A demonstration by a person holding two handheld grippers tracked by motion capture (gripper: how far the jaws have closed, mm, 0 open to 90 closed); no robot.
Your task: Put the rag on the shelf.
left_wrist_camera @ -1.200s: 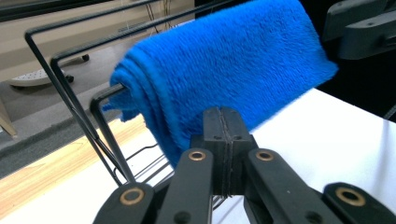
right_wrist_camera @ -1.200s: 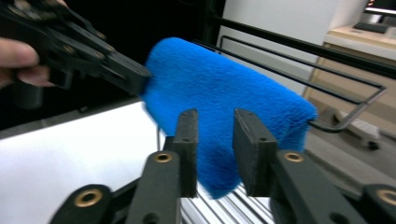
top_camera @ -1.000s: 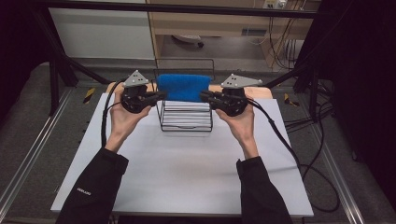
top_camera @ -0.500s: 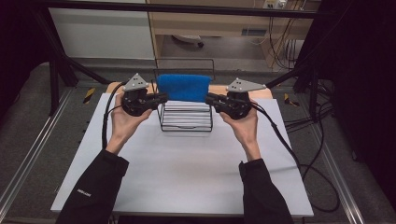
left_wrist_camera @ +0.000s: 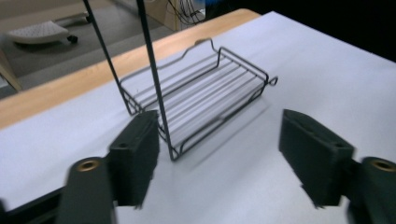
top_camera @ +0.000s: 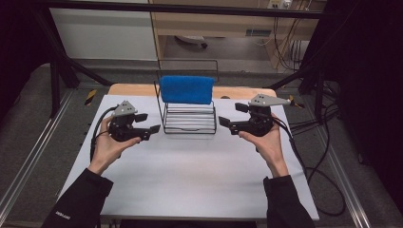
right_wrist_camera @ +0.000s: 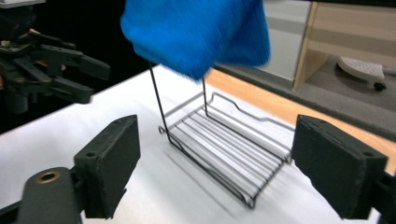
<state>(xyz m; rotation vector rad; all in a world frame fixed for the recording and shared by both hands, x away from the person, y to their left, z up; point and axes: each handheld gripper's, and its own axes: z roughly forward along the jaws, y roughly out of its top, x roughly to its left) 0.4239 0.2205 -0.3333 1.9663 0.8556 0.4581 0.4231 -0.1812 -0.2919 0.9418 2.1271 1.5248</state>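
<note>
The blue cloth (top_camera: 186, 89) hangs over the top bar of the wire rack (top_camera: 189, 124) near the bench's far edge; soft, light, limp, best pinched at its hanging corners; both tools, left (top_camera: 148, 122) and right (top_camera: 227, 120), have just been opening and flank the rack, jaws apart, empty.

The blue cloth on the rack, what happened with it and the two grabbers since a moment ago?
Both grippers let go of the blue cloth: their jaws have just been opening, with nothing between them. The left gripper moved out to the left and nearer the person, the right gripper out to the right, each now off to one side of the wire rack. The cloth stays draped over the rack's top bar, and the rack has not moved.
</note>
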